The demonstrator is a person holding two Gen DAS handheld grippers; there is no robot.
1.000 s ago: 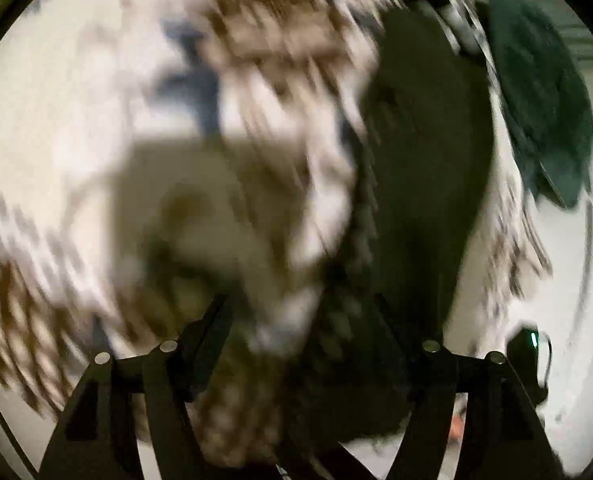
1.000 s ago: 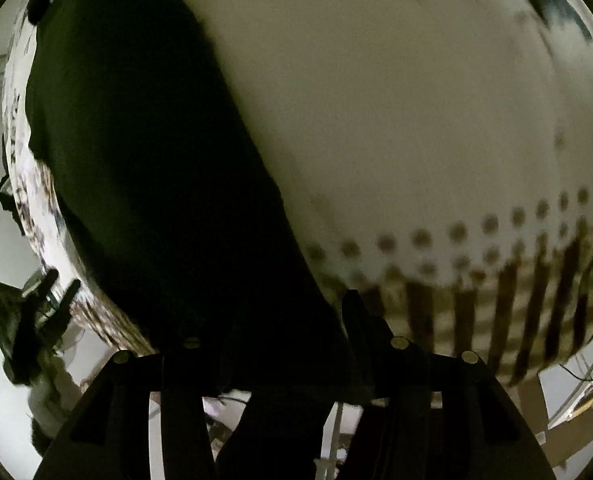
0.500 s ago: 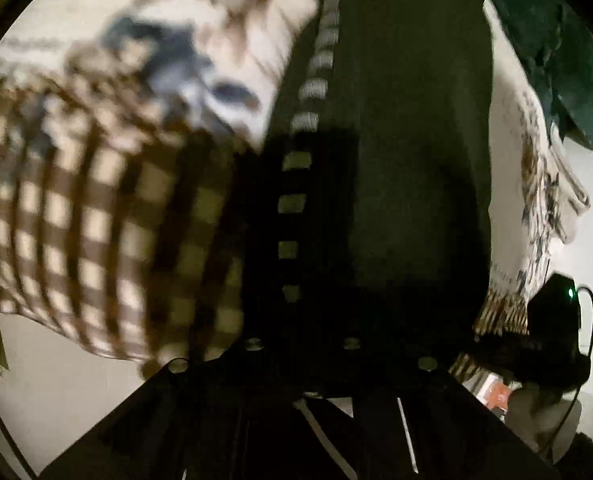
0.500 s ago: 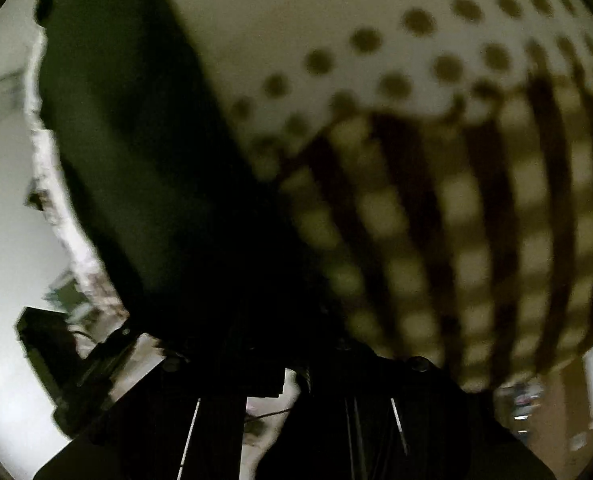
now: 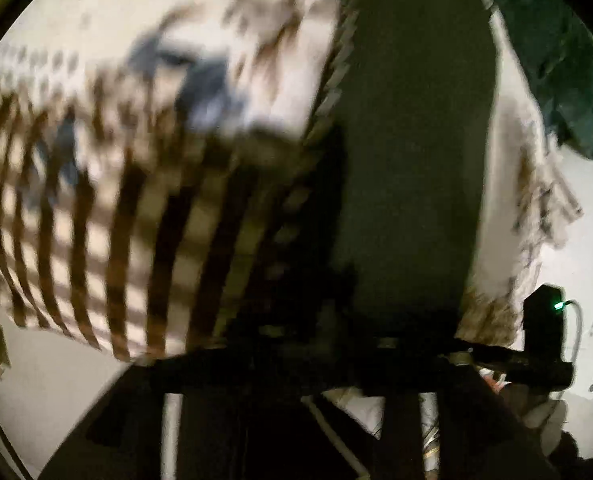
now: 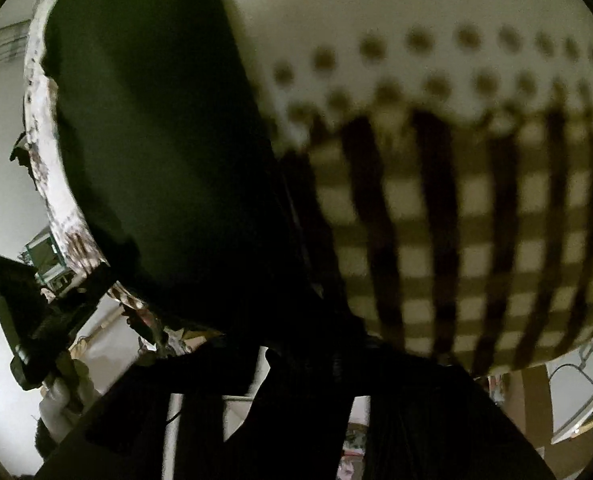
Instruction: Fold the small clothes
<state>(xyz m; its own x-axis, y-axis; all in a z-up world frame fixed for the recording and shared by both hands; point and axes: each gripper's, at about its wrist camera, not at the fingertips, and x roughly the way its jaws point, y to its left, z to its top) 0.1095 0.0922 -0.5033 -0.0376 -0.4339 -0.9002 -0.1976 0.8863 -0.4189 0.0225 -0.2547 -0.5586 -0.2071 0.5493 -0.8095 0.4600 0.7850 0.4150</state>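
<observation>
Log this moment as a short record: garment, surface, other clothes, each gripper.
garment: dark cloth, lying flat in a long strip on the covering
surface: cream covering with brown dots and a checked border
other clothes: green cloth at the far edge, apart from the dark one
left gripper: jaws opening, at the dark cloth's near end; grip unclear
right gripper: jaws opening, at the same cloth's near end; grip unclear

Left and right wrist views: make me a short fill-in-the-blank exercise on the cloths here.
1. The plain garment in the middle is ____ in colour.
2. The cover beneath it has a brown and cream ____ border.
3. Above that border runs a band of brown ____.

Missing words: black; checked; dots
</observation>
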